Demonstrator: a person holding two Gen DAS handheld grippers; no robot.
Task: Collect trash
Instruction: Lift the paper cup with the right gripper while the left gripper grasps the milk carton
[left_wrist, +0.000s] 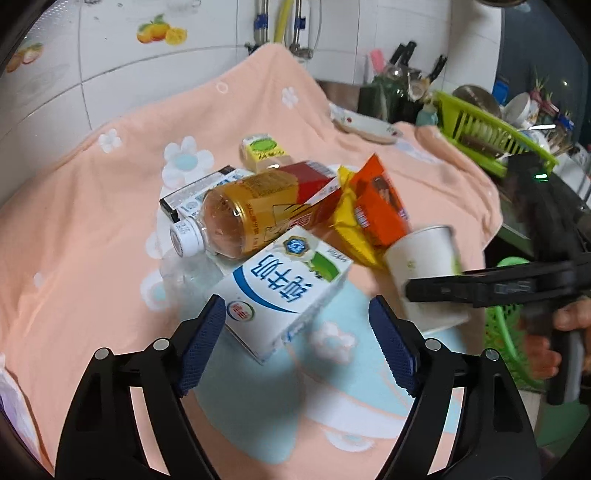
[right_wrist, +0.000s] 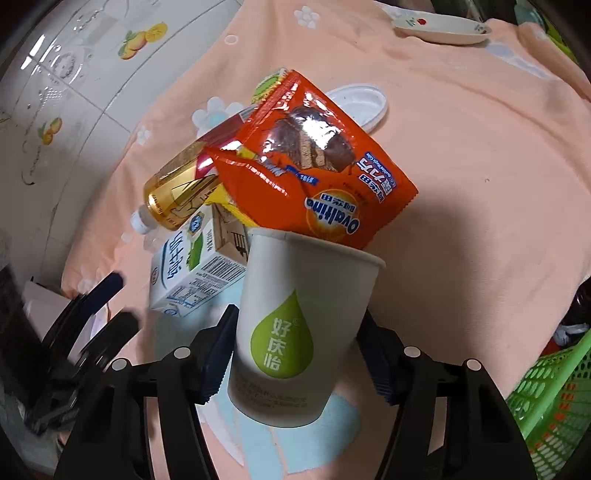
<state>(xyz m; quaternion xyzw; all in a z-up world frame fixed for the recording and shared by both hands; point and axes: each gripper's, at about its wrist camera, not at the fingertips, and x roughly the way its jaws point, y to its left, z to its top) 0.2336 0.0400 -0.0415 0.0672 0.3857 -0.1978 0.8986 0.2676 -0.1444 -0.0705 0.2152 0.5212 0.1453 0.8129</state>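
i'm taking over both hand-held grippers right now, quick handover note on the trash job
Left hand-held gripper: open, empty, around the near corner of the white-and-blue milk carton, pads not touching.
Right hand-held gripper: pads against the white paper cup with the green drop logo.
Still piled on the peach towel: orange snack wrapper, amber plastic bottle, red box.
Green mesh basket at right.
Left: bin the cup, then the rest.

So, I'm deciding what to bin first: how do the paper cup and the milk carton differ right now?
The paper cup is round and stands between the right claw's pads; the milk carton is boxy and lies tilted on the peach cloth, ahead of the open left claw, untouched. The cup carries a green drop logo, the carton blue lettering. Both are mostly white.
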